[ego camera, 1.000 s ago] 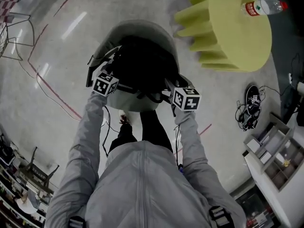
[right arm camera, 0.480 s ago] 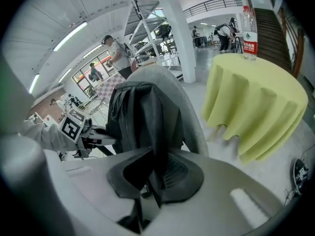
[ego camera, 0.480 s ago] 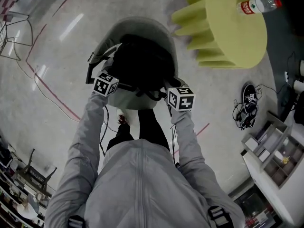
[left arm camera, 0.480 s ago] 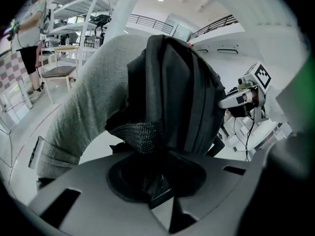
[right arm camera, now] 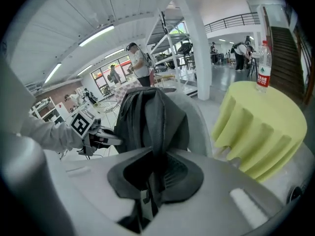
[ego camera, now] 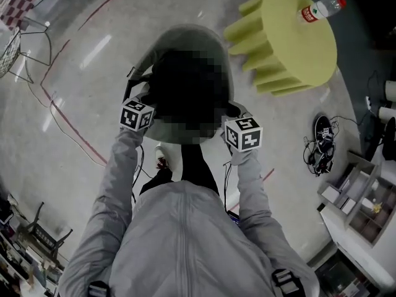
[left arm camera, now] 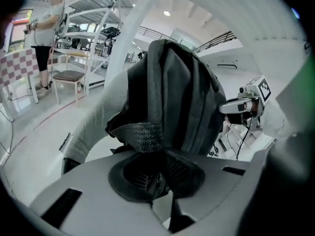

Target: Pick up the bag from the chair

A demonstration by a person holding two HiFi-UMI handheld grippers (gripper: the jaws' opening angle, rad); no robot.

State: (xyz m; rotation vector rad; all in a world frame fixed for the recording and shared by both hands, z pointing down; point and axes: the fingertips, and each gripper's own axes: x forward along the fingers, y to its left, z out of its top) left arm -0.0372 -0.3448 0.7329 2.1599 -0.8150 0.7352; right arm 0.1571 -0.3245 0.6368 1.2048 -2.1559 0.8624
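A black fabric bag (left arm camera: 172, 97) stands on a grey shell chair (ego camera: 185, 36); in the head view a mosaic patch covers most of it. My left gripper (ego camera: 146, 98) holds the bag's left side and my right gripper (ego camera: 228, 112) its right side. Both pairs of jaws have just been closing, and dark bag fabric is pinched between them. In the left gripper view a woven strap hangs just above the left gripper (left arm camera: 157, 178). The right gripper view shows a fold of the bag (right arm camera: 152, 117) running down into the right gripper (right arm camera: 150, 181).
A yellow-green round table (ego camera: 281, 39) with a water bottle (ego camera: 320, 8) stands to the right of the chair. Cables and a black item (ego camera: 323, 142) lie on the floor at right, near a shelf unit (ego camera: 365, 197). A wire chair (ego camera: 21, 48) is far left.
Both grippers have closed on the bag's sides and come up toward the camera, and the bag has risen with them.
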